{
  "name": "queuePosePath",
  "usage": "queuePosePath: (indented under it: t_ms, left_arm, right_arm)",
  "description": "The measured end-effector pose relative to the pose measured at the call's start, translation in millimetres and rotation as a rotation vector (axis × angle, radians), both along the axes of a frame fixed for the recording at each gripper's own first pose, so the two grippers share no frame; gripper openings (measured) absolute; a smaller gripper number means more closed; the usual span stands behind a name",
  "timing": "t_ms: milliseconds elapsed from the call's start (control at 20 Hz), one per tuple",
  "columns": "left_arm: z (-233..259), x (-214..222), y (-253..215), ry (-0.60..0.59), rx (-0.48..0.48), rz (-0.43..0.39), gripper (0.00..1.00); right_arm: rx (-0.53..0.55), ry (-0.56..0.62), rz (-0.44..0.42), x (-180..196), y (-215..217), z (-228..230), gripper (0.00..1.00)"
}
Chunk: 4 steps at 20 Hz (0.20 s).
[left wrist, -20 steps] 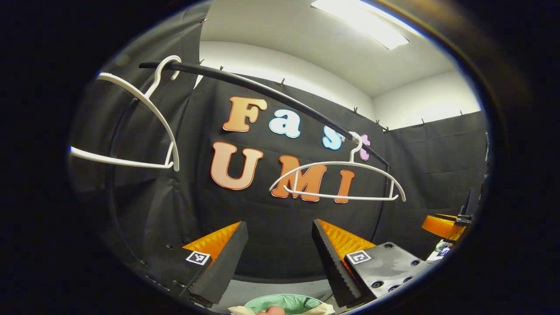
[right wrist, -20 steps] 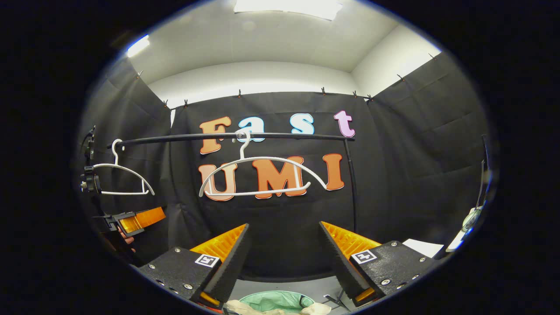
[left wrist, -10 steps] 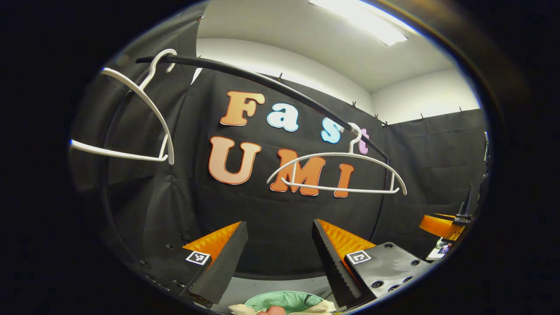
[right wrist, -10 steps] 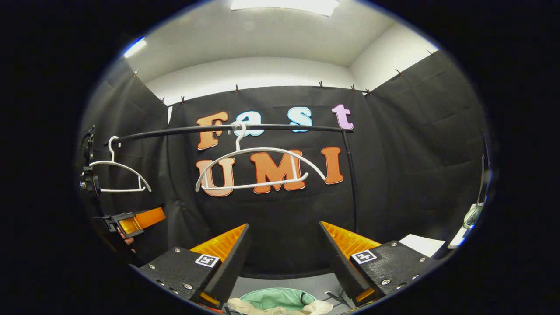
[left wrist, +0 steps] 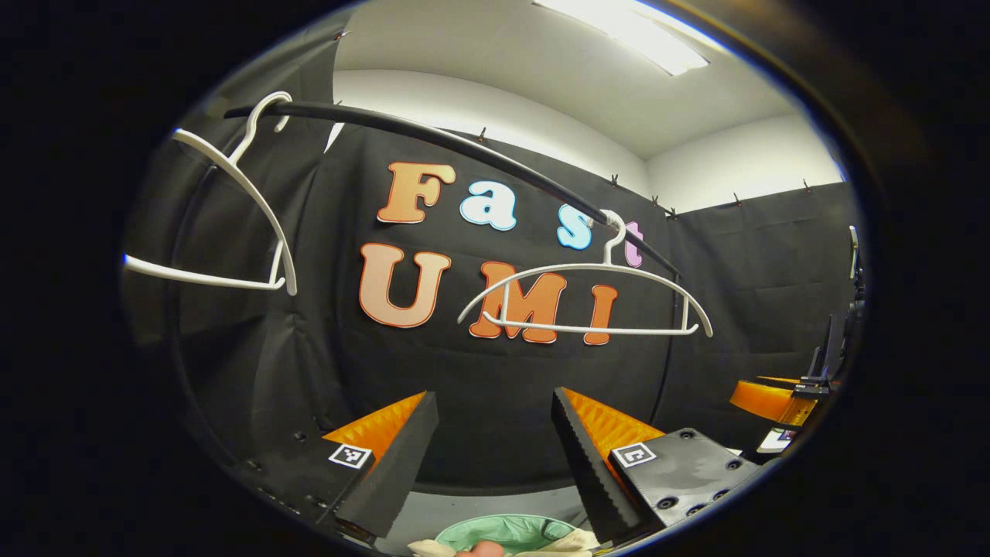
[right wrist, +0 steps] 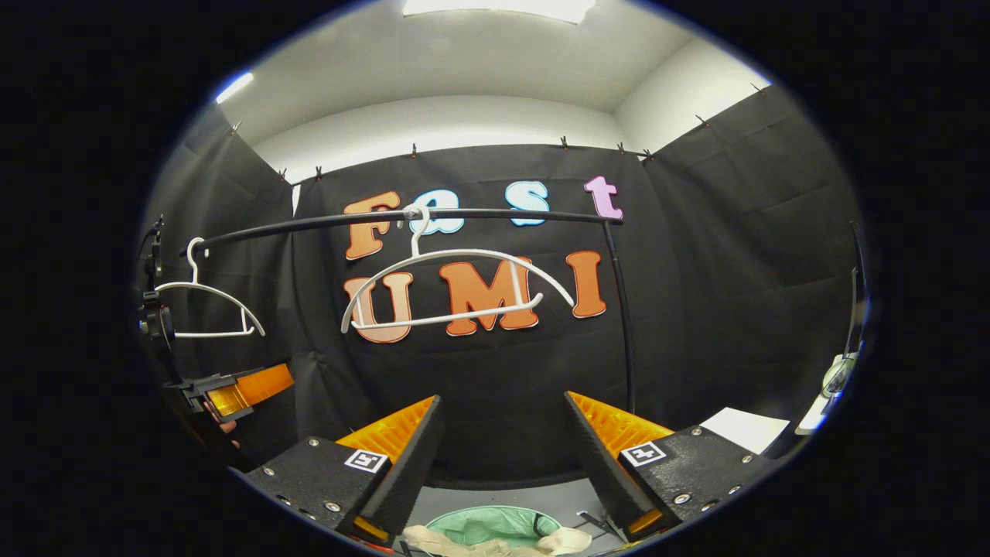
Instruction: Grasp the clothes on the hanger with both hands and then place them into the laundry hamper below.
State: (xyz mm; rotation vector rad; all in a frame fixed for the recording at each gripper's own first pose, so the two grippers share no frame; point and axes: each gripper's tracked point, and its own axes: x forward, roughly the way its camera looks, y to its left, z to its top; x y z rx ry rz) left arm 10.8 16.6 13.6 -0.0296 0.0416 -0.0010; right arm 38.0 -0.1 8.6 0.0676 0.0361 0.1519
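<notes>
1. Nearest, the left hand-held gripper (left wrist: 495, 433) stands with its fingers spread wide and nothing between them; it also shows at the left edge of the right gripper view (right wrist: 240, 389), with part of a hand just under it.
2. The right hand-held gripper (right wrist: 503, 437) is likewise wide apart and holds nothing; in the left gripper view it sits at the far right edge (left wrist: 773, 396).
3. Below and between both pairs of fingers lies the laundry hamper (right wrist: 495, 524), pale green inside, seen at the bottom of each view (left wrist: 503, 532).
4. Cream-coloured clothes (right wrist: 479, 545) lie across the hamper's near rim; whether they rest fully inside it I cannot tell. In the left gripper view the same cloth (left wrist: 557, 544) shows at the bottom edge.
5. Farther off, a black rail (right wrist: 479, 216) runs across the booth, held by an upright post on its right end.
6. Two white hangers hang from it, both bare: the near hanger (right wrist: 456, 286) towards the middle, the far hanger (right wrist: 205, 298) at the left end. In the left gripper view these are at (left wrist: 584, 298) and (left wrist: 232, 209).
7. A white sheet of paper (right wrist: 742, 428) lies low on the right.
</notes>
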Motion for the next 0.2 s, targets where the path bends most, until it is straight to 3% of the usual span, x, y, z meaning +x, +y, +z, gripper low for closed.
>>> queuePosePath:
  t_ms: [50, 200]
  left_arm:
    - [0.8, -0.5, 0.7, 0.000, -0.001, 0.001, 1.00]
    - [1.7, -1.4, 2.4, 0.002, -0.002, 0.008, 0.97]
  right_arm:
    - [0.000, 0.003, 0.000, 0.6, 0.3, -0.8, 0.94]
    - [0.000, 0.006, 0.003, 1.6, 1.1, -3.4, 0.94]
